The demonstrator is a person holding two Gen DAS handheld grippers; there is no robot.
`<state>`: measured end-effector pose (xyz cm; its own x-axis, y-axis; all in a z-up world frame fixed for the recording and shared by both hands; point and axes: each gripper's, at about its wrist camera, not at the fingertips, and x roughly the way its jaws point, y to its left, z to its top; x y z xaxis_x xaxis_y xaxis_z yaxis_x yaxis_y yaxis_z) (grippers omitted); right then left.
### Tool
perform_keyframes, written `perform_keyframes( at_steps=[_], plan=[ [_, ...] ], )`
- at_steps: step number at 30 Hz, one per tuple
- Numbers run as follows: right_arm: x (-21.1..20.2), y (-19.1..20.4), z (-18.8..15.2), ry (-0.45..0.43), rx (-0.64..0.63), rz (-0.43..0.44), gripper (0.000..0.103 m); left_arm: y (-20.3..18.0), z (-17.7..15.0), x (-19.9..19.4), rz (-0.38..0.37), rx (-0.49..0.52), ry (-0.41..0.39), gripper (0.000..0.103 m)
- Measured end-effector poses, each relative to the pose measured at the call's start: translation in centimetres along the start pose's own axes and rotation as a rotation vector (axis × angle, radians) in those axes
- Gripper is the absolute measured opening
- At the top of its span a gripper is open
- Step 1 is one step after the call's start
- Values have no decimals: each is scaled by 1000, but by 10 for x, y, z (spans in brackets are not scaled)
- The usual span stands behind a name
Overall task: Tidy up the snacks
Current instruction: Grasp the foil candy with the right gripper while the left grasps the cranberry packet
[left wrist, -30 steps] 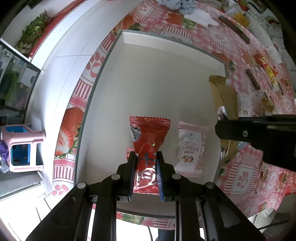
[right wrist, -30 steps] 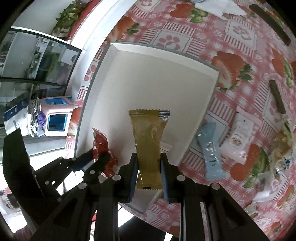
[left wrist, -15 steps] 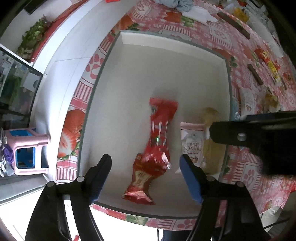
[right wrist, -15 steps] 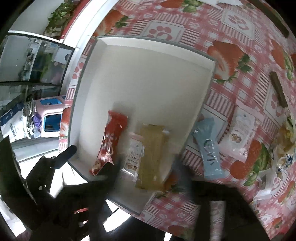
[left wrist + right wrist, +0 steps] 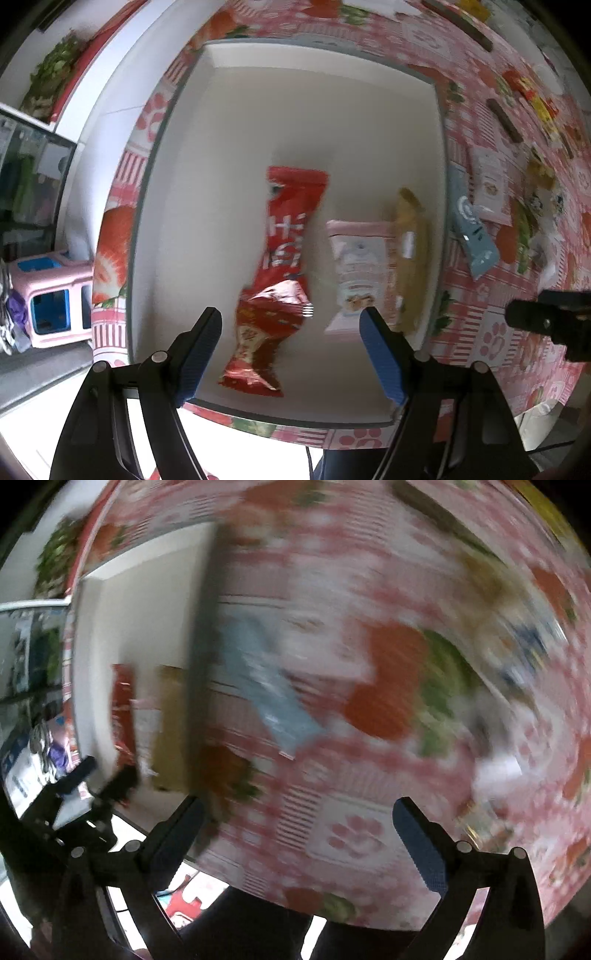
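Observation:
A white tray (image 5: 258, 110) lies on the strawberry-print tablecloth. In it lie a red snack packet (image 5: 284, 258), a pink-white cranberry packet (image 5: 360, 269) and a tan packet (image 5: 412, 258) against the right wall. My left gripper (image 5: 291, 336) is open and empty above the tray's near edge. My right gripper (image 5: 295, 830) is open and empty over the cloth right of the tray (image 5: 147, 602); its view is blurred. A light-blue packet (image 5: 269, 690) lies on the cloth just outside the tray, also in the left wrist view (image 5: 471, 232).
More snacks lie on the cloth to the right: a white packet (image 5: 489, 177), dark bars (image 5: 504, 120), yellow-red packets (image 5: 539, 103). A pink stool (image 5: 48, 299) stands on the floor at the left. The right gripper's tip (image 5: 554, 321) shows at the right edge.
Both grippers opened and let go: the red packet and the tan packet now lie in the tray. The right gripper has swung right over the cloth.

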<state>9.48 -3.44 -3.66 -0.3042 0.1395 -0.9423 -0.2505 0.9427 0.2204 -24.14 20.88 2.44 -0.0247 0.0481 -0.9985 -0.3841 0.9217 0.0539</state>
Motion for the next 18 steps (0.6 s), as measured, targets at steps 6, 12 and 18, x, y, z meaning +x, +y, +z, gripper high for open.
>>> perform_keyframes(
  at_steps=[6, 12, 18],
  plan=[
    [-7, -81, -24, -25, 198, -14, 103, -35, 8, -9, -13, 69, -12, 80],
    [0, -155, -48, -20, 445, -24, 102, -73, 12, -17, -24, 148, -13, 80],
    [5, -181, -61, -23, 395, -88, 102, -106, 5, -17, -39, 213, 11, 80]
  ],
)
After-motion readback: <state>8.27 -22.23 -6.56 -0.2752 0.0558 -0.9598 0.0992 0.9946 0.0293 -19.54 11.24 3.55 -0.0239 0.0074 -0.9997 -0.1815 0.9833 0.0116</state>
